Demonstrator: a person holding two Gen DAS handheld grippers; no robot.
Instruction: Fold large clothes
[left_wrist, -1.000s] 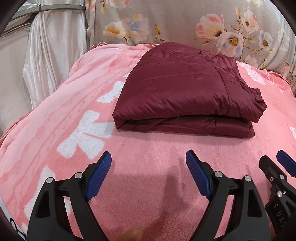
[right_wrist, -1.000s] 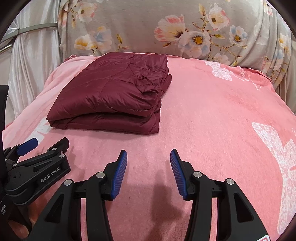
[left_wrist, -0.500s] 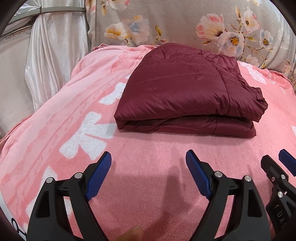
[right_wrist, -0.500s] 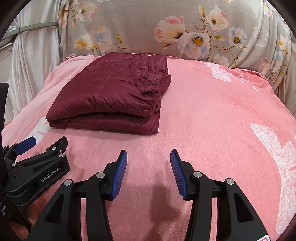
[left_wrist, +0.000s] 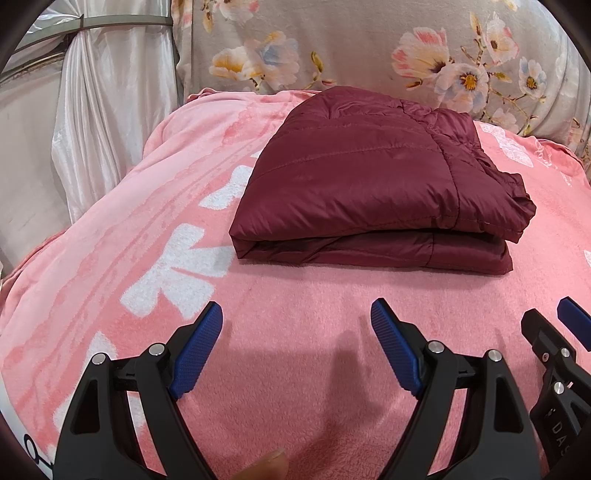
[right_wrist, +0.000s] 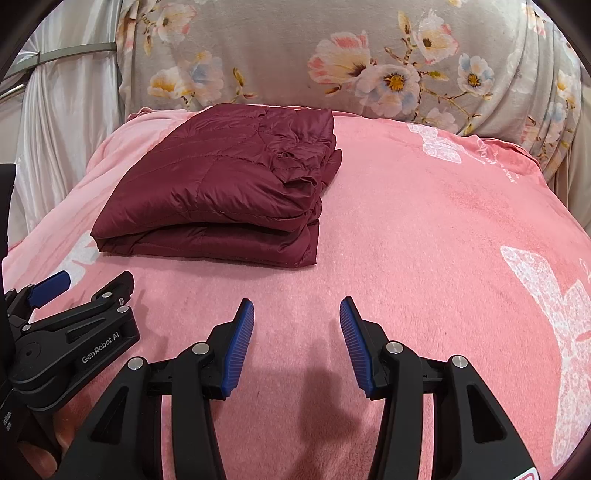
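A dark red quilted jacket (left_wrist: 373, 184) lies folded into a thick rectangle on the pink blanket (left_wrist: 295, 302). In the right wrist view the jacket (right_wrist: 225, 184) sits at the left middle. My left gripper (left_wrist: 296, 314) is open and empty, low over the blanket, a short way in front of the jacket's near edge. My right gripper (right_wrist: 296, 306) is open and empty, in front of the jacket and to its right. Each gripper shows at the edge of the other's view: the right gripper (left_wrist: 554, 325) and the left gripper (right_wrist: 85, 284).
A grey floral cover (right_wrist: 369, 66) rises behind the blanket. White satin curtains (left_wrist: 92, 129) hang at the left. The blanket has white butterfly prints (right_wrist: 554, 302) and falls away at its left edge (left_wrist: 44, 266).
Both grippers have drifted slightly back and left, so the jacket sits a touch further right in the left wrist view. Both grippers stay open; the jacket has not moved.
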